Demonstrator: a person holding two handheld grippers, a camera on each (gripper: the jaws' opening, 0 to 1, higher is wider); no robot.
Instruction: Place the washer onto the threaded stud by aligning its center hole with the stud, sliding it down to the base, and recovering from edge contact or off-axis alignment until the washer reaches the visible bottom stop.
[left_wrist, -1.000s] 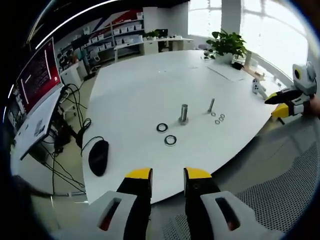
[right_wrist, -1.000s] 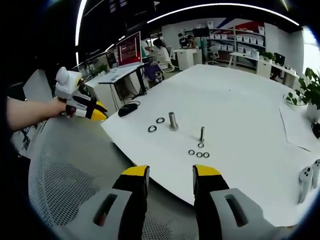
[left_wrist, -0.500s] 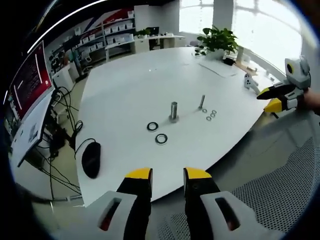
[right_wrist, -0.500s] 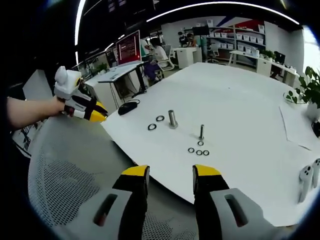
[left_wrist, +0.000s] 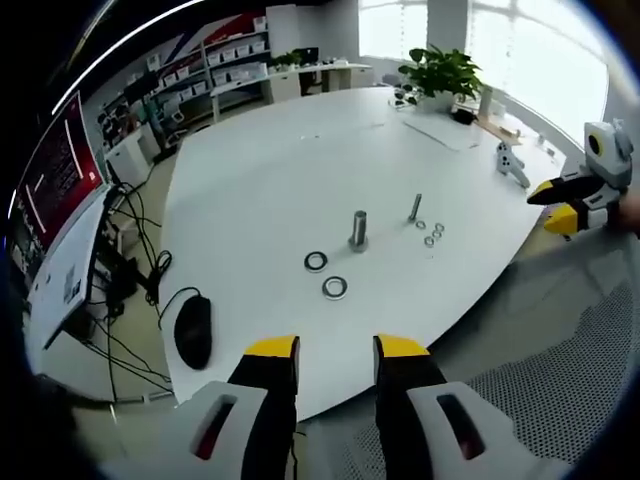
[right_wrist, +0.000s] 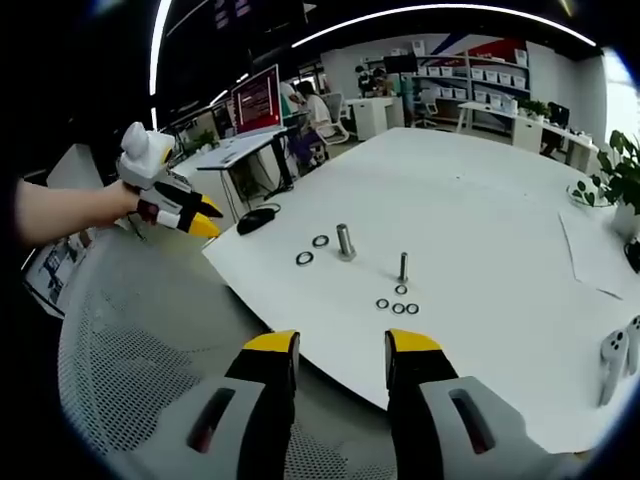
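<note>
Okay, my left gripper (left_wrist: 335, 347) hovers off table (left_wrist: 260, 170) edge, jaws apart, holding nothing. Right gripper (right_wrist: 342, 342) same, jaws parted, empty. Thick stud (right_wrist: 345, 241) and thin stud (right_wrist: 403, 267) upright well ahead of right jaws. Two large washers (left_wrist: 325, 275) flat just before thick stud, left view. Small washers (right_wrist: 398, 303) beside thin stud. Mouse (left_wrist: 193, 331) ahead-left of my left jaws.

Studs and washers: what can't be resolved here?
- Threads on the thick stud and thin stud: too small in both views.
- Small washers: hole size unreadable, too small.
- Whether a washer by the thin stud's base touches it: too small.
- Red monitor text: blurred, at the fisheye edge.
</note>
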